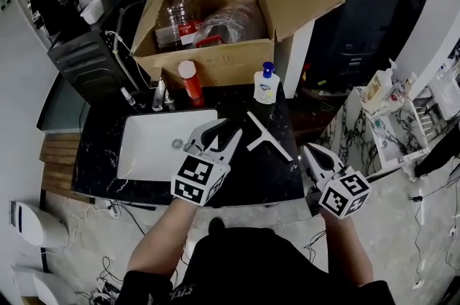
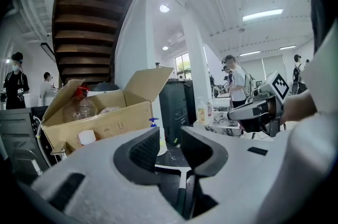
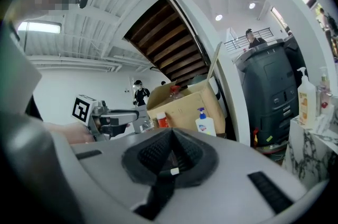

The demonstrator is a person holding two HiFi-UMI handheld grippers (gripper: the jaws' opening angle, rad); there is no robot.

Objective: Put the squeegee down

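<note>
A white squeegee (image 1: 267,137) lies flat on the black countertop (image 1: 273,178), to the right of the sink. My left gripper (image 1: 228,129) is open just left of the squeegee's handle and holds nothing. In the left gripper view the squeegee (image 2: 182,178) shows low in the gap between the open jaws (image 2: 169,146), lying beyond them. My right gripper (image 1: 307,149) hovers at the counter's right front corner, apart from the squeegee. Its jaws (image 3: 171,150) are shut with nothing between them.
A white sink (image 1: 162,142) with a faucet (image 1: 159,96) fills the counter's left half. Behind stand a red bottle with a white cap (image 1: 190,82), a soap pump bottle (image 1: 266,85) and a big open cardboard box (image 1: 215,59). People stand at the far left.
</note>
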